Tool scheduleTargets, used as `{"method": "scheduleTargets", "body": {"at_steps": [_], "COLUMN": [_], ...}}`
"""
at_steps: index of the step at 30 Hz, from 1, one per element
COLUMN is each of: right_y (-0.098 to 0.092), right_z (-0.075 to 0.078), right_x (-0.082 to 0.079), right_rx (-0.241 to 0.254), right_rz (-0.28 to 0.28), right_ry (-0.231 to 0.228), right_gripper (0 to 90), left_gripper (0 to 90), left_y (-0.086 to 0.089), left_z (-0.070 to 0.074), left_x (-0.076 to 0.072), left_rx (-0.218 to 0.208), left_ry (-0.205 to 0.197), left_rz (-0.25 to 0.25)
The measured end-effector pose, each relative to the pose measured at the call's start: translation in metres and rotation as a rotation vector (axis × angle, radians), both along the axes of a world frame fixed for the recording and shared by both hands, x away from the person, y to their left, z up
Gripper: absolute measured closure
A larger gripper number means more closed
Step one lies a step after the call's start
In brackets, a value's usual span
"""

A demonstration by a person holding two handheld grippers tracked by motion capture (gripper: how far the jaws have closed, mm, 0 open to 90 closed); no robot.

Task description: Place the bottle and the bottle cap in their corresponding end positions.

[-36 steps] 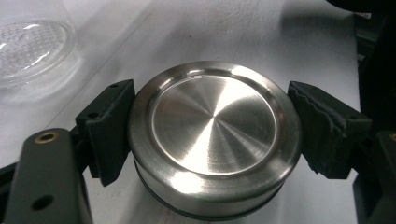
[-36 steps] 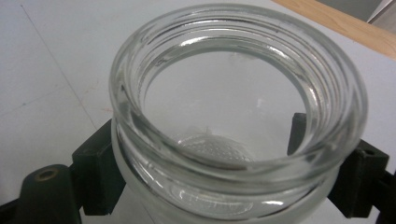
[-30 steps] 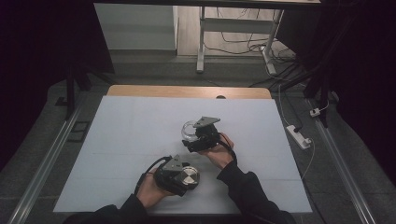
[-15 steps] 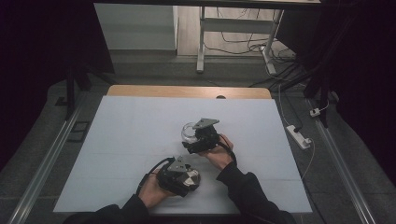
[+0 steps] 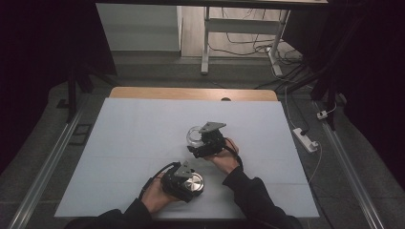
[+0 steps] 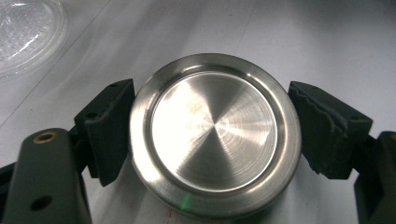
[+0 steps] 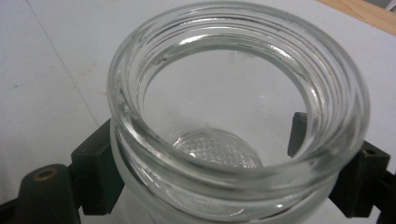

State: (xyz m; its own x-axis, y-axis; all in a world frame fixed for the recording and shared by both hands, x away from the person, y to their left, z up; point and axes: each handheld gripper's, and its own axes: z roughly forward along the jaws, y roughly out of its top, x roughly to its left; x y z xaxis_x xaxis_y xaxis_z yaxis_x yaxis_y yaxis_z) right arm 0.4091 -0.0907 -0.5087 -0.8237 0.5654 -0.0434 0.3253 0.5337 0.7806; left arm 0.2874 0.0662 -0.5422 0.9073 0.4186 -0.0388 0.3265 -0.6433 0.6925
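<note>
We have the glass jar (image 7: 233, 116) clamped in our right gripper (image 5: 203, 145), a black pad pressing its wall from either side just under the threaded neck. Its mouth is open and nothing lies inside; we look straight down through clear glass to the patterned bottom. In the high view the jar (image 5: 193, 136) stands on the pale table (image 5: 133, 143) a little past the middle, at the far side of that gripper.

The steel lid (image 6: 215, 135) is off and sits in our left gripper (image 5: 188, 183), whose two jaws close on its rim from opposite sides, brushed face upward. In the high view the lid (image 5: 193, 182) is near the table's front edge, close to us and apart from the jar. At the top left corner of the left gripper view part of the jar's glass (image 6: 28, 37) shows farther off.

So we judge the job about halfway: jar and lid are each secured, but they are separate. What remains, as we read it, is either to carry the lid over the mouth, seat it level and turn it down on the threads, or, if we are opening the jar, to set the lid down and release both grips. Which of the two we cannot tell.
</note>
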Motion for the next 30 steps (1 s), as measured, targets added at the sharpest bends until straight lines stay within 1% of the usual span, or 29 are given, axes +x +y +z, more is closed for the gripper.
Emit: {"method": "scheduleTargets", "body": {"at_steps": [6,8,11,13,18,23,25,29,30], "right_y": [0.000,0.000,0.001,0.001,0.001,0.003,0.003,0.001,0.000], "right_z": [0.000,0.000,0.001,0.001,0.002,0.003,0.004,0.008,0.010], "right_x": [0.000,0.000,0.001,0.000,0.001,-0.001,-0.001,-0.002,-0.003], "right_rx": [0.002,0.003,-0.004,-0.005,0.001,-0.012,-0.012,-0.001,0.006], "right_rz": [-0.002,-0.004,-0.006,-0.008,0.002,0.010,0.013,0.018,0.018], "right_ry": [0.006,0.011,0.014,0.015,0.032,0.032,0.034,0.028,0.027], "right_gripper": [14.3,14.2,14.1,13.8,9.1,5.4,4.1,2.5,2.4], "left_gripper": [19.2,18.4,18.0,16.5,10.7,7.5,6.6,5.6,5.3], "left_y": [0.000,-0.001,0.000,-0.001,0.000,0.003,0.005,0.010,0.012], "left_z": [0.000,0.000,0.000,0.000,0.000,0.005,0.007,0.011,0.013], "left_x": [0.000,0.001,0.002,0.002,0.003,0.003,0.003,0.003,0.004], "left_rx": [0.002,0.009,0.004,-0.009,-0.012,-0.043,-0.047,-0.067,-0.063], "left_ry": [0.003,0.013,0.019,0.030,0.042,0.044,0.040,0.041,0.038], "left_rz": [0.001,0.002,-0.001,0.001,-0.002,0.008,0.011,0.025,0.023]}}
